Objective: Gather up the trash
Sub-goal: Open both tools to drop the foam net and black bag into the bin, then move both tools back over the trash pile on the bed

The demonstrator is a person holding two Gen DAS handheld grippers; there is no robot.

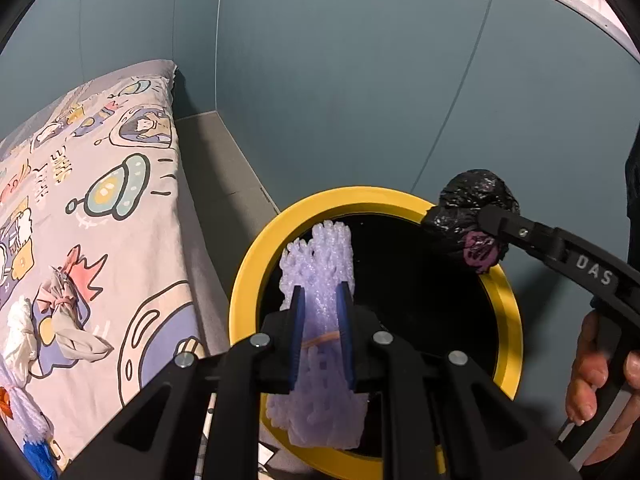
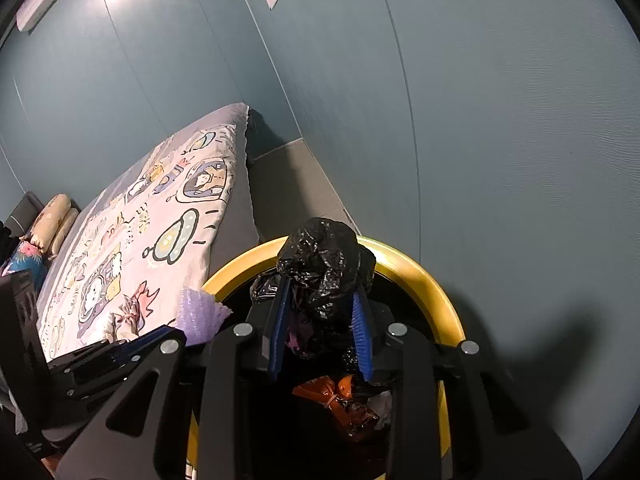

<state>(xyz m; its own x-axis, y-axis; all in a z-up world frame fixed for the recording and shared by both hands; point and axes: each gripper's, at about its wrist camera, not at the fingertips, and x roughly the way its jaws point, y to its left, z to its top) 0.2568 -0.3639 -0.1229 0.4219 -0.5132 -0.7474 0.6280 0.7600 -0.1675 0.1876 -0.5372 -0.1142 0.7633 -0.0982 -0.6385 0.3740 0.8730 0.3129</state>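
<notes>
A yellow-rimmed bin point(image 1: 256, 264) with a black inside stands on the floor between the bed and the wall. My left gripper point(image 1: 320, 288) is shut on a pale purple foam net point(image 1: 320, 252), which hangs over the bin's left half. My right gripper point(image 2: 322, 284) is shut on a crumpled black plastic bag point(image 2: 320, 252) above the bin's rim point(image 2: 424, 280). In the left wrist view that bag point(image 1: 472, 196) hovers over the bin's far right edge, with a purple scrap showing under it. An orange wrapper point(image 2: 340, 396) lies inside the bin.
A bed with a cartoon-print cover point(image 1: 100, 200) runs along the left, with a knotted grey-pink cloth point(image 1: 64, 320) and a white bundle point(image 1: 20, 332) on it. Pillows point(image 2: 56, 216) lie at its far end. A blue-grey wall point(image 1: 360, 100) stands close behind the bin. A hand point(image 1: 592, 368) holds the right gripper.
</notes>
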